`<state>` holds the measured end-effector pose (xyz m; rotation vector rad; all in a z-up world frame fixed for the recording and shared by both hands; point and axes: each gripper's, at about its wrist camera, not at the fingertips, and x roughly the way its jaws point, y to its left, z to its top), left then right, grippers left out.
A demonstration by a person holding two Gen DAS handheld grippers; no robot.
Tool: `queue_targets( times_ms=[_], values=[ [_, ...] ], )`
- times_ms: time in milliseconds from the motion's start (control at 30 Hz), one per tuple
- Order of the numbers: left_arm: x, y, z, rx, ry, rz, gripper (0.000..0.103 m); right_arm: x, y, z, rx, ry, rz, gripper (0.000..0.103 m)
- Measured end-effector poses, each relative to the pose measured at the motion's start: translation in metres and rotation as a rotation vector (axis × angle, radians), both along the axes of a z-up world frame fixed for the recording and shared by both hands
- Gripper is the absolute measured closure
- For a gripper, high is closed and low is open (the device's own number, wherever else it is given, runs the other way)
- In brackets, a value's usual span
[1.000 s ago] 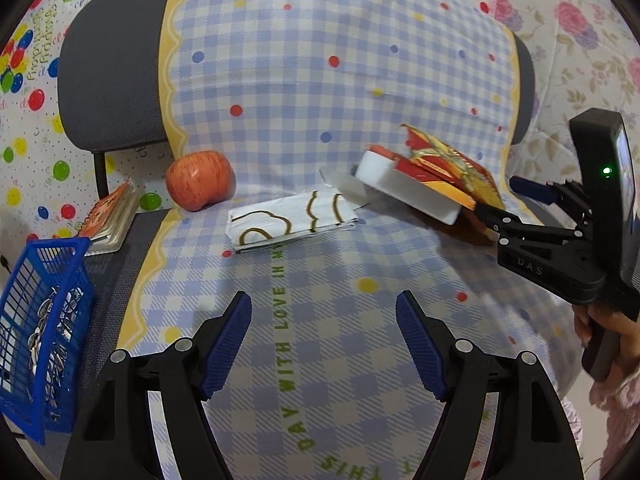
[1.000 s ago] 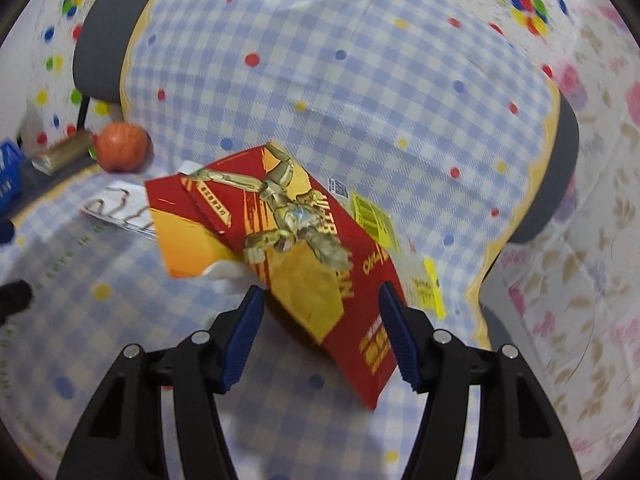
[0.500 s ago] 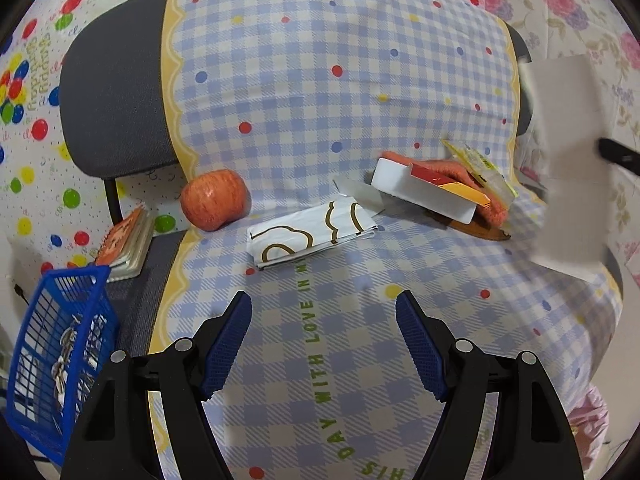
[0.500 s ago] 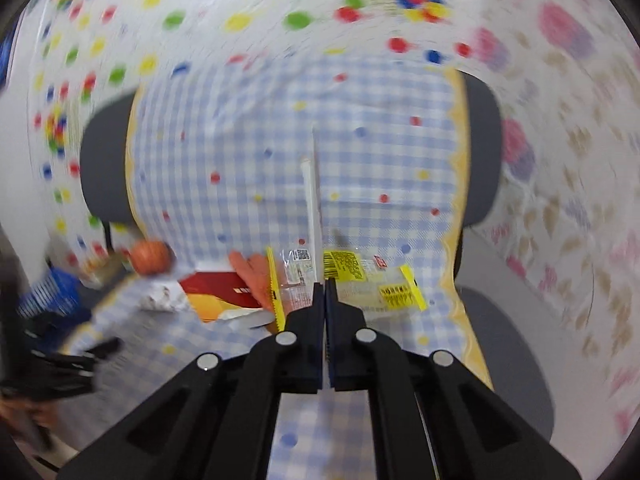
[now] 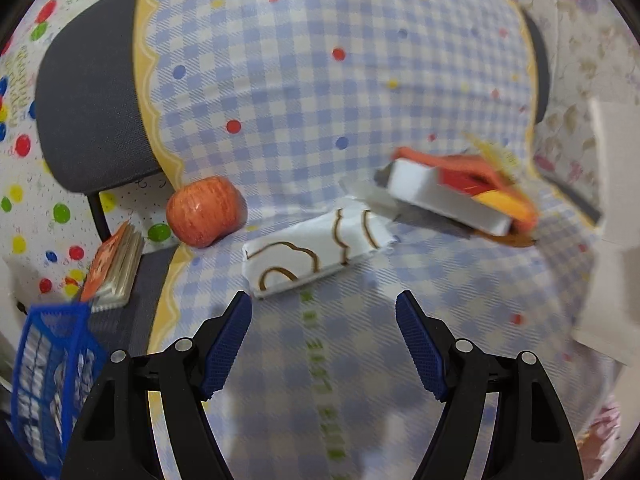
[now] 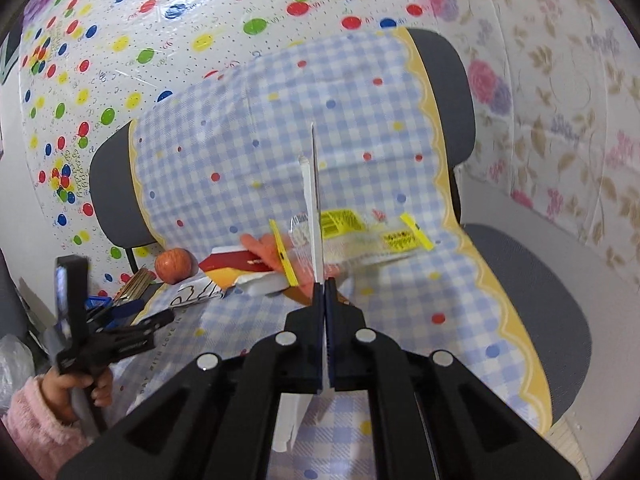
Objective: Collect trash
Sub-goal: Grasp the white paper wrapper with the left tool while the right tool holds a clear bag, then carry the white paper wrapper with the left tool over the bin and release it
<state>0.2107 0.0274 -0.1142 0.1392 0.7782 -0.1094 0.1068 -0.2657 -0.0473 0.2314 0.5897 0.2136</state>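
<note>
Left tongs (image 5: 324, 344): released, blue ribbed pads spread wide at the bottom of the left view, nothing between them, open checked cloth ahead.
Right tongs (image 6: 323, 300): clenched on a thin white card (image 6: 311, 200), seen edge-on as a narrow upright strip in the middle of the right view; the same card shows as a pale blurred sheet at the right edge of the left view.
Chair (image 5: 88, 112): dark grey padded back and seat, rounded corners, bare at the upper left of the left view.
Cloth (image 5: 320, 92): soft blue-and-white check with coloured dots and a wavy yellow border, draped over the chair's back and seat.
Folded wrapper (image 5: 316, 252): flat white packet with brown curling lines, lying on the seat at the centre of the left view, just beyond the left pads.
Box (image 5: 448, 196): white-sided, red and yellow top, tilted, right of centre, near the wrapper; blurred.
Clear bag (image 6: 360, 236): crinkled plastic with yellow labels, behind the card in the right view.
Apple (image 5: 202, 210): round, red-orange, smooth, at the cloth's left border.
Basket (image 5: 48, 384): blue plastic mesh, lower left of the left view, off the seat edge.
Hand (image 6: 76, 388): pink fuzzy sleeve, lower left of the right view, gripping the left tool's handle.
</note>
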Motion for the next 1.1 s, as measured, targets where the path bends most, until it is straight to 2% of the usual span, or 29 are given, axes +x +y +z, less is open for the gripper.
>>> queue_targets(
  times_ms=[100,167,333,433,533,600,633,700,767,833,900,1000,1100],
  values=[
    [0.023,-0.008,-0.005,0.033,0.017,-0.037,0.028,0.001,-0.001,-0.002,0.004,0.004,0.002,0.101],
    [0.040,-0.008,-0.008,0.027,0.033,-0.060,0.028,0.001,-0.002,-0.003,0.008,0.006,0.002,0.101],
    [0.082,0.020,-0.012,-0.054,0.073,-0.026,0.028,0.001,-0.006,-0.008,0.015,0.022,-0.010,0.101],
    [0.100,0.030,-0.027,-0.060,0.149,-0.016,0.028,0.001,-0.007,-0.010,0.030,0.031,-0.011,0.101],
    [0.101,0.037,-0.035,-0.137,0.196,-0.026,0.036,0.000,-0.006,-0.011,0.033,0.033,-0.011,0.101],
    [0.092,0.040,-0.035,-0.182,0.205,-0.037,0.051,-0.001,-0.005,-0.011,0.033,0.034,-0.011,0.101],
    [0.086,0.038,-0.035,-0.167,0.196,-0.044,0.055,-0.002,-0.005,-0.011,0.036,0.035,-0.010,0.101],
    [0.068,0.032,-0.033,-0.131,0.172,-0.081,0.080,-0.005,-0.004,-0.011,0.038,0.035,-0.011,0.101],
    [0.050,0.025,-0.033,-0.098,0.156,-0.105,0.091,-0.008,-0.002,-0.011,0.037,0.035,-0.011,0.101],
    [0.026,0.015,-0.031,-0.055,0.124,-0.119,0.095,-0.013,-0.001,-0.009,0.035,0.032,-0.013,0.101],
    [0.002,0.009,-0.026,-0.054,0.090,-0.121,0.096,-0.018,-0.001,-0.008,0.036,0.026,-0.015,0.101],
    [-0.032,0.005,-0.013,-0.087,0.038,-0.110,0.097,-0.029,-0.001,-0.002,0.030,0.010,-0.019,0.101],
    [-0.065,0.002,0.005,-0.165,-0.006,-0.102,0.097,-0.040,-0.001,0.003,0.023,-0.003,-0.022,0.101]
  ],
)
